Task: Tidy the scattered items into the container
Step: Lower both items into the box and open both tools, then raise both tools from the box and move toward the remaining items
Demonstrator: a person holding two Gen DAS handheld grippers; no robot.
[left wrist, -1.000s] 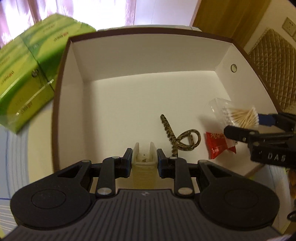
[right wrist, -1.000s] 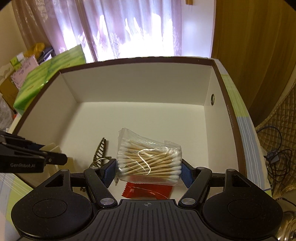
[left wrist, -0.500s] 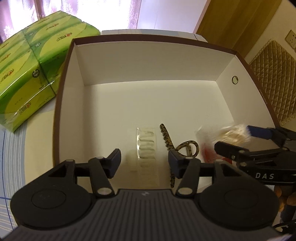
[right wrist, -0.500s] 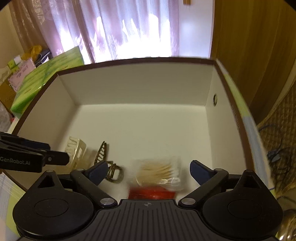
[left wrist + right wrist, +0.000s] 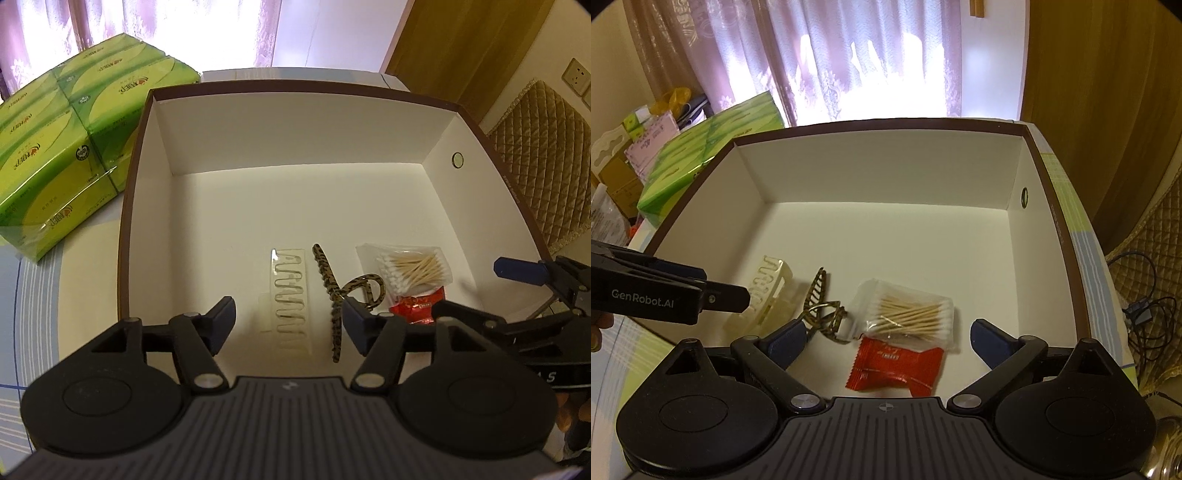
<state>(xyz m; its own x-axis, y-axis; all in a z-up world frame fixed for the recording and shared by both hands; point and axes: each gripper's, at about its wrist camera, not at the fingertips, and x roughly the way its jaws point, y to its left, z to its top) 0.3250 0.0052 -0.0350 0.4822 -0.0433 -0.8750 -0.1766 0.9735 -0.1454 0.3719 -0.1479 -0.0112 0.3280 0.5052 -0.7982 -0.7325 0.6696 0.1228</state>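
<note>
In the box (image 5: 1015, 177): 2 hair clips, 1 clear (image 5: 290, 299) and 1 leopard (image 5: 341, 291); 1 cotton swab bag (image 5: 910, 314); 1 red sachet (image 5: 895, 367). Beside it: 1 green tissue pack (image 5: 55, 147).

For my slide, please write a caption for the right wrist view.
Open right gripper above a box holding cotton swabs, red packet and two hair clips.

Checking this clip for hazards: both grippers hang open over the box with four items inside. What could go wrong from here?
1. The left gripper, whose fingers have just been opening, hangs low over the clear comb and leopard hair claw; withdrawing carelessly might snag the claw's loop.
2. The right gripper, also just opened, sits close beside the left one; they could collide.
3. The cotton swab bag overlaps the red sachet; another drop could scatter them.
</note>
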